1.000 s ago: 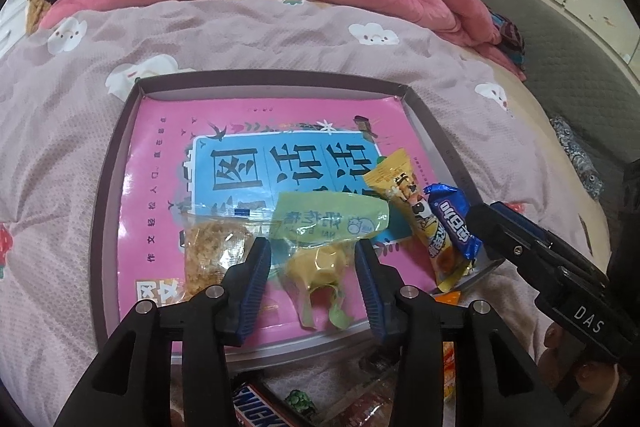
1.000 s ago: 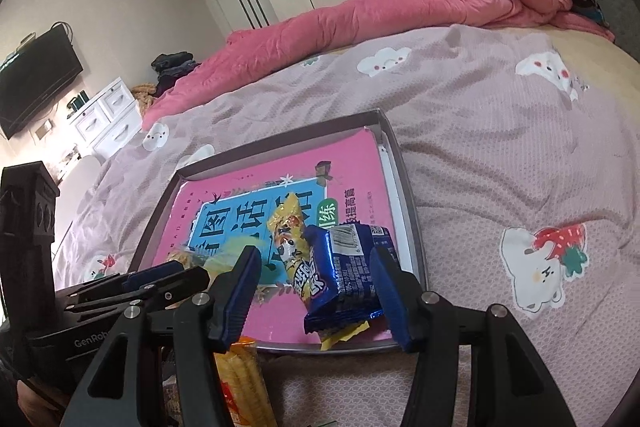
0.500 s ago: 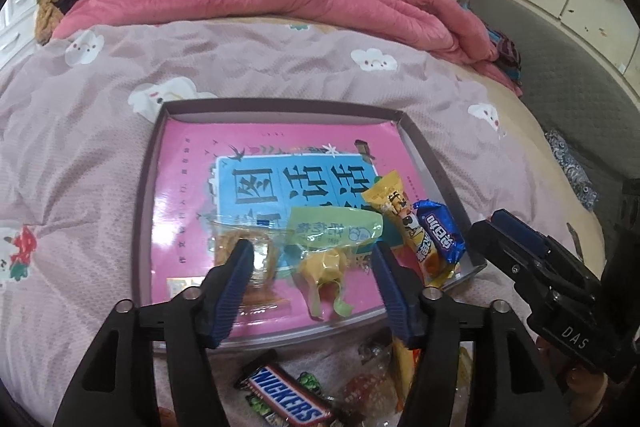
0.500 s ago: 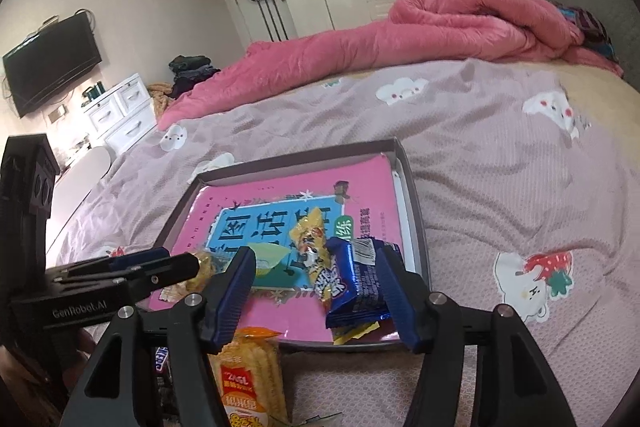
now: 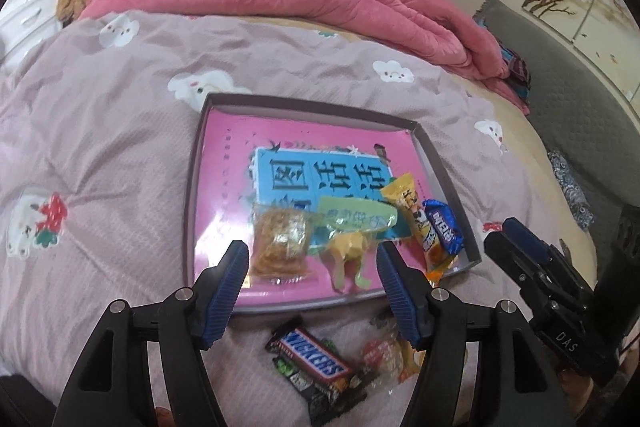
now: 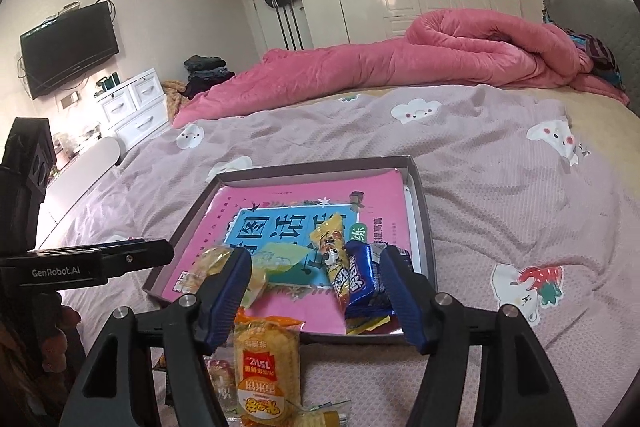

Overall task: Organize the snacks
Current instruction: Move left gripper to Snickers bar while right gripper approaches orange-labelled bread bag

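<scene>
left wrist view showed the left claw (image 5: 312, 291) and right claw (image 6: 316, 297) both empty, jaws just spreading, above four snacks lying in the shallow grey cardboard tray (image 5: 424, 143). placing looked done; next seemed fetching the brown snickers bar (image 5: 310, 353) on the bed.

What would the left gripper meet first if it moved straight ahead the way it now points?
Probably the green-topped yellow snack packet lying in the tray; the left gripper is open around that line, though depth is uncertain.
</scene>
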